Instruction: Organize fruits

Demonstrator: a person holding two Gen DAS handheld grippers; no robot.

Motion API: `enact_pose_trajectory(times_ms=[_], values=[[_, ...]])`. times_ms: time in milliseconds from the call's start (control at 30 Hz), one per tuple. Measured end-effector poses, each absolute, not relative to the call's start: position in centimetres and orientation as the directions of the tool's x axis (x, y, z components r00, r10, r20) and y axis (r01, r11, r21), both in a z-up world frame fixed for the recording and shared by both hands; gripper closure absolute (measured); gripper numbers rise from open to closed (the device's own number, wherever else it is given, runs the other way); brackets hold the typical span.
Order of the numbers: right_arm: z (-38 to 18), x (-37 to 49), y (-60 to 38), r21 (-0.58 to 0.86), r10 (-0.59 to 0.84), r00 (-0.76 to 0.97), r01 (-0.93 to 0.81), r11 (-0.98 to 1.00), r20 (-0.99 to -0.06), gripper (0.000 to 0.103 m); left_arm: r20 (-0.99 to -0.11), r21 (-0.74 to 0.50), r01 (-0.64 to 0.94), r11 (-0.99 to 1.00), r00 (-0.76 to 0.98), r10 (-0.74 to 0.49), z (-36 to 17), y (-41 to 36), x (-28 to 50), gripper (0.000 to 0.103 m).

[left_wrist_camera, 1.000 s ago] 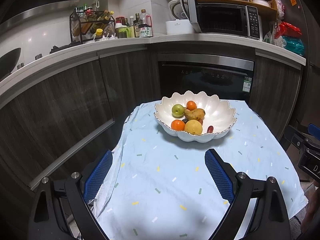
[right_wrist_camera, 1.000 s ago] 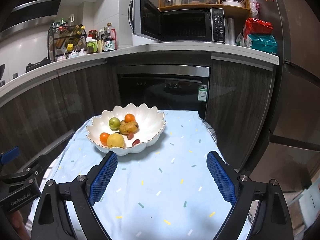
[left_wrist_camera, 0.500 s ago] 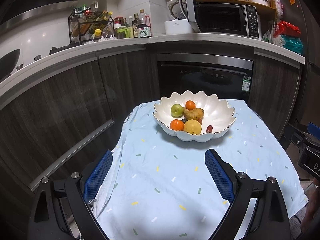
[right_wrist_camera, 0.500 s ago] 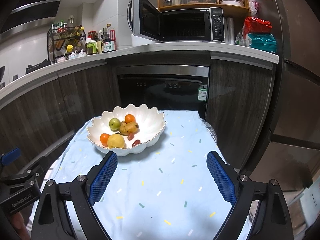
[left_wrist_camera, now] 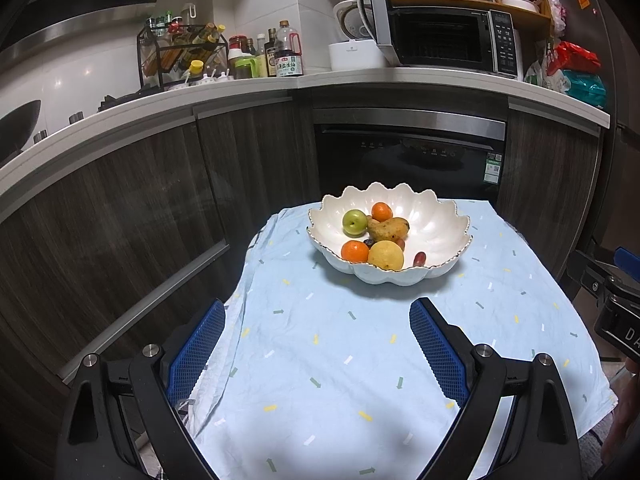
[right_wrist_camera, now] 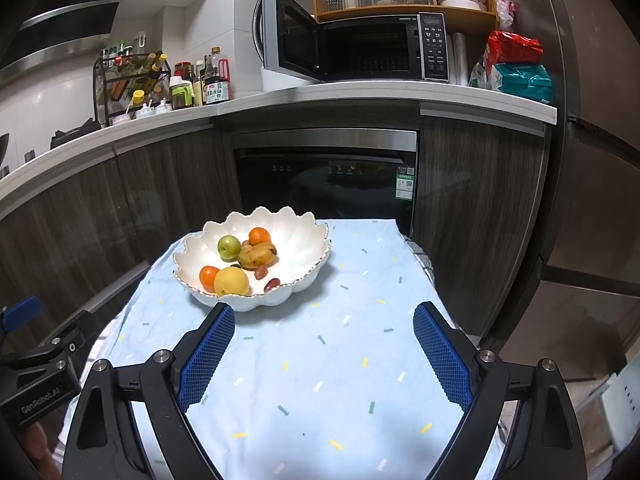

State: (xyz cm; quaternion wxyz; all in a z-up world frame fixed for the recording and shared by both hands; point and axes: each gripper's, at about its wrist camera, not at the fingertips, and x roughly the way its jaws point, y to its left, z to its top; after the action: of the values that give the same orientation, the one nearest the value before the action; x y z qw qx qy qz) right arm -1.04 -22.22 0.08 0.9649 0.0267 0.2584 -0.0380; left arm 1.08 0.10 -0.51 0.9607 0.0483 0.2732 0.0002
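I read "GenRobot.AI" on my left gripper (right_wrist_camera: 40, 376). Both grippers' fingers (left_wrist_camera: 196, 352) (right_wrist_camera: 438, 354) spread wide, empty. The pear (left_wrist_camera: 388, 229) lies sideways in the white bowl (left_wrist_camera: 440, 232) on the table (left_wrist_camera: 340, 360).

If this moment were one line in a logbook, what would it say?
left hand-held gripper: open, empty | right hand-held gripper: open, empty | fruit: all in white bowl | stage: approach

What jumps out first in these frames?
The white scalloped bowl at the far end of the pale blue confetti tablecloth, holding a green apple, two oranges, a yellow fruit and a brownish pear. Both the left gripper and right gripper hang open and empty in front. Behind, the microwave door stands open.
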Motion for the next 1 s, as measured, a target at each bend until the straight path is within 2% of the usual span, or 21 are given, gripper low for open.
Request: enact_pose_trajectory(times_ms=[1000], values=[[-0.64,-0.8,-22.13,0.053,-0.05,0.855,0.091,0.994,-0.517,0.011,-0.548,0.089,0.04,0.995,0.837,0.015,-1.1,0.23,1.52,0.008]])
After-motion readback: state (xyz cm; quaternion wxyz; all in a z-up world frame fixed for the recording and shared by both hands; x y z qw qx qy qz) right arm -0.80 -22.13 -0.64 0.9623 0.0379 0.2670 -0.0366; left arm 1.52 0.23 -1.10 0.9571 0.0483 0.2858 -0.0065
